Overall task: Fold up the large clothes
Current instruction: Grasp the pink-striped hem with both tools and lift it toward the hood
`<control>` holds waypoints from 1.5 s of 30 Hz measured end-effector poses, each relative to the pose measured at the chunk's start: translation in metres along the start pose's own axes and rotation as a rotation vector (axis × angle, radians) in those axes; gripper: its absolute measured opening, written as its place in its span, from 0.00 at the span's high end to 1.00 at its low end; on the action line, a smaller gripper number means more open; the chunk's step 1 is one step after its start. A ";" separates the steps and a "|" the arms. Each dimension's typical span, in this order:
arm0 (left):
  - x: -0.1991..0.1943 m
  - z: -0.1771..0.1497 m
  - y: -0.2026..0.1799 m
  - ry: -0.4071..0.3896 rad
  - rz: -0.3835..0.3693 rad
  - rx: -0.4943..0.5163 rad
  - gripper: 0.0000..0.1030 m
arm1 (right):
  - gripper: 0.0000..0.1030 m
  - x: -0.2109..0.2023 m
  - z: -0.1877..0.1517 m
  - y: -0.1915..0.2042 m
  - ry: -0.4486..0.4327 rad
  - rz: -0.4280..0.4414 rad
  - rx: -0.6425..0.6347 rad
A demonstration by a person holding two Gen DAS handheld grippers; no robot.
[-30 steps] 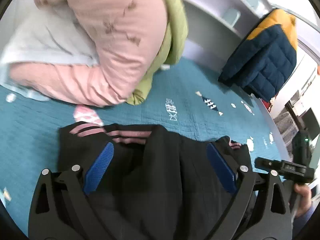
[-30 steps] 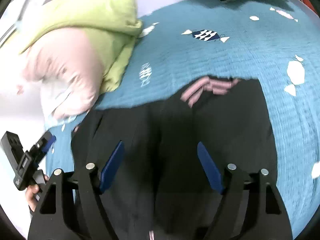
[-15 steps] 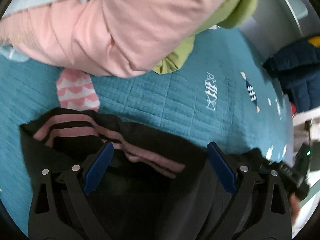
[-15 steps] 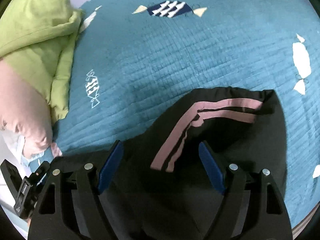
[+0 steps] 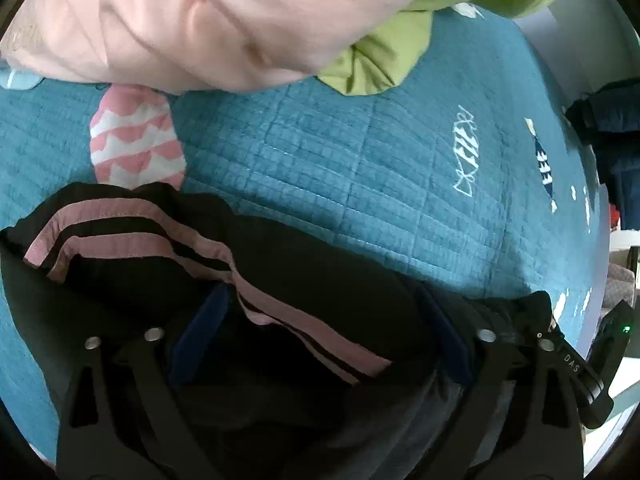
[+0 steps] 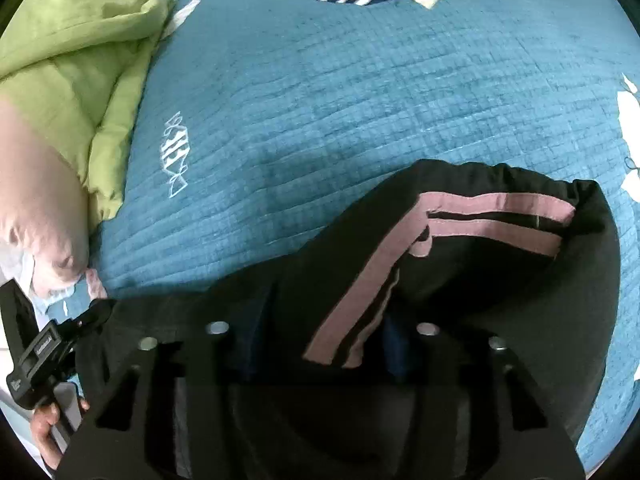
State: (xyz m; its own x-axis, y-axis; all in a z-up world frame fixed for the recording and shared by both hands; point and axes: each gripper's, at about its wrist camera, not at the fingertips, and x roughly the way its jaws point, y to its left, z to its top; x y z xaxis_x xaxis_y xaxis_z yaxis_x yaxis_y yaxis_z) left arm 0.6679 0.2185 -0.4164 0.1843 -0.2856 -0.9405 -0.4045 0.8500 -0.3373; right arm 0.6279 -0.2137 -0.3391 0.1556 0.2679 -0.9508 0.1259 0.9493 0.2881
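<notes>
Black garment [image 5: 320, 264] with pink side stripes [image 5: 132, 216] lies bunched on the near part of the teal quilted bed [image 5: 360, 152]; soft, light, limp knit, likely to sag and slide, so best taken at a striped hem or corner edge. Left gripper [image 5: 320, 332] is spread wide, cloth draped between its blue pads, not clamped. Right gripper [image 6: 320, 344] has cloth lying over its fingers; whether it grips, I cannot tell.

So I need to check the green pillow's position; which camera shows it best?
The right wrist view: the green pillow fills the upper left corner, its folds and its edge on the teal bedspread clear. The left wrist view shows only a bunched corner under the pink bedding.
</notes>
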 end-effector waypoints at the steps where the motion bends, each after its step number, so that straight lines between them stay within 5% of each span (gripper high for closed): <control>1: 0.000 -0.001 0.000 0.008 -0.019 -0.007 0.33 | 0.62 -0.002 -0.002 0.002 -0.011 -0.005 -0.017; 8: -0.035 -0.021 -0.004 -0.114 -0.089 0.033 0.47 | 0.71 -0.032 -0.019 -0.002 -0.092 0.057 -0.055; 20: -0.133 -0.103 -0.008 -0.253 -0.184 0.131 0.53 | 0.74 -0.127 -0.086 0.012 -0.214 0.171 -0.128; 32: -0.217 -0.238 0.019 -0.352 -0.266 0.213 0.53 | 0.76 -0.213 -0.198 -0.006 -0.279 0.288 -0.173; 45: -0.230 -0.384 0.071 -0.373 -0.344 0.192 0.53 | 0.78 -0.233 -0.341 -0.057 -0.299 0.359 -0.136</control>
State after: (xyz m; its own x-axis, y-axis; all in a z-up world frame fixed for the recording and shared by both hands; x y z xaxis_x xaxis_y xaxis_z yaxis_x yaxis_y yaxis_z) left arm 0.2528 0.1749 -0.2398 0.5965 -0.4147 -0.6872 -0.1002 0.8110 -0.5764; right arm 0.2504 -0.2738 -0.1730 0.4426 0.5426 -0.7139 -0.1136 0.8237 0.5556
